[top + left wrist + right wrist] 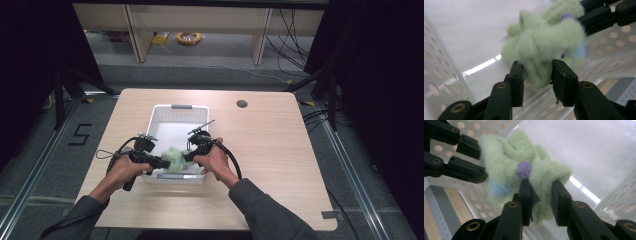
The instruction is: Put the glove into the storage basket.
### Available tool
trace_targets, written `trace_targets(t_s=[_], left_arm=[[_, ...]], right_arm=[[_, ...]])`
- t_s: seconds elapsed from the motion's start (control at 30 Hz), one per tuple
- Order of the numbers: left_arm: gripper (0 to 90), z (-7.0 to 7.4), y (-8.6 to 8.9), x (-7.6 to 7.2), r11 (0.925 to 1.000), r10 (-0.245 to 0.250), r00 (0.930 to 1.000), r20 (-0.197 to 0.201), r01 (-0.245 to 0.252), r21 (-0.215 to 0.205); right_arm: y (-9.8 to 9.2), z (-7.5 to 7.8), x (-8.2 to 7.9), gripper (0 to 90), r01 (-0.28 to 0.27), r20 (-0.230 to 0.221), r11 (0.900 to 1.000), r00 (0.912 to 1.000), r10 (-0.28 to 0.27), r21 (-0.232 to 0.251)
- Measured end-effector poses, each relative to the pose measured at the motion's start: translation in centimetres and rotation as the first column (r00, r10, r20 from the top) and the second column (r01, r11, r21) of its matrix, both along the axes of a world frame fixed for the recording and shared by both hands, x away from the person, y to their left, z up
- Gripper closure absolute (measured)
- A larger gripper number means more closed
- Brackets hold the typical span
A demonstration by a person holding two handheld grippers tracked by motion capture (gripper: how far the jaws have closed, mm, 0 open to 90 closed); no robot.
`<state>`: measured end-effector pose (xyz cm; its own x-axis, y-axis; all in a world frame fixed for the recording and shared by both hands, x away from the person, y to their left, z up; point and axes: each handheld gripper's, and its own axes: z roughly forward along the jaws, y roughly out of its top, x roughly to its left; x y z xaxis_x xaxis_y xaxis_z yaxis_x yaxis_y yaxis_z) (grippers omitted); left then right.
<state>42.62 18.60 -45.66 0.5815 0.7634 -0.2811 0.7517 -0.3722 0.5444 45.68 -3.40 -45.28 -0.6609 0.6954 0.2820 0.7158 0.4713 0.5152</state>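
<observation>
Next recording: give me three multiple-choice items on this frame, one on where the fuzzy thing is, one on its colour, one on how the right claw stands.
1. Where is the fuzzy cloth?
A. on the bare table right of the basket
B. over the near end of the white basket
C. on the floor

2. What is its main colour?
A. pale green
B. red
C. black

3. How does the right claw stand?
A. wide open, away from the cloth
B. shut on the basket rim
C. shut on a fold of the cloth

Answers:
1. B: the high view shows it between both claws, above the basket's near end.
2. A: both gripper views show pale green fleece with a purple pompom and a blue patch.
3. C: the right gripper view shows its jaws pinching the fabric. The left claw also has cloth between its jaws.
</observation>
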Motion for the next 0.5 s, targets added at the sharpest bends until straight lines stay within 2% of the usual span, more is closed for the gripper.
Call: trace_targets(t_s=[0.1, 0.13, 0.17, 0.23, 0.27, 0.33, 0.4, 0.43, 0.5], left_arm=[[59.5, 0.2, -0.1, -0.1, 0.9996, 0.023, 0.9996, 0.014, -0.023, -0.018], [59.1, 0.3, -0.2, -0.1, 0.9996, 0.028, 0.9994, 0.023, -0.028, -0.011], [58.3, 0.5, -0.1, -0.1, 1.0, 0.008, 0.9996, 0.027, -0.008, 0.005], [56.0, 0.8, -0.2, -0.2, 0.9998, 0.019, 0.9988, 0.044, -0.019, 0.007], [55.4, 0.9, -0.2, -0.2, 0.9998, 0.019, 0.9988, 0.045, -0.02, 0.005], [53.1, 1.1, -0.3, -0.3, 0.999, 0.044, 0.9971, 0.061, -0.044, -0.013], [52.7, 1.3, -0.2, -0.3, 0.9992, 0.039, 0.997, 0.067, -0.038, -0.008], [52.3, 1.4, -0.2, -0.3, 0.9985, 0.054, 0.9959, 0.073, -0.053, -0.013], [50.0, 1.6, -0.2, -0.3, 0.9984, 0.056, 0.9955, 0.077, -0.057, 0.004]], right_arm=[[0.1, 0.0, -0.1, 72.5, 0.0, -0.009, 1.0, 1.0, 0.0, -0.009], [0.1, 0.0, -0.1, 72.3, 0.003, -0.008, 1.0, 1.0, -0.003, -0.011], [0.1, 0.1, -0.1, 72.0, -0.005, -0.002, 1.0, 1.0, 0.005, -0.014], [0.2, 0.0, 0.0, 70.7, -0.038, 0.007, 0.999, 0.9993, 0.038, -0.025], [0.2, 0.0, -0.1, 69.8, -0.036, 0.014, 0.999, 0.9992, 0.037, -0.03], [0.3, 0.1, -0.3, 67.2, -0.029, -0.003, 0.999, 0.9996, 0.029, -0.04], [0.3, 0.2, -0.4, 65.3, -0.032, 0.006, 0.998, 0.9995, 0.032, -0.052], [0.3, 0.2, -0.5, 63.1, -0.033, -0.001, 0.998, 0.9995, 0.033, -0.057], [0.3, 0.2, -0.6, 59.0, -0.026, -0.003, 0.997, 0.9997, 0.026, -0.066]])
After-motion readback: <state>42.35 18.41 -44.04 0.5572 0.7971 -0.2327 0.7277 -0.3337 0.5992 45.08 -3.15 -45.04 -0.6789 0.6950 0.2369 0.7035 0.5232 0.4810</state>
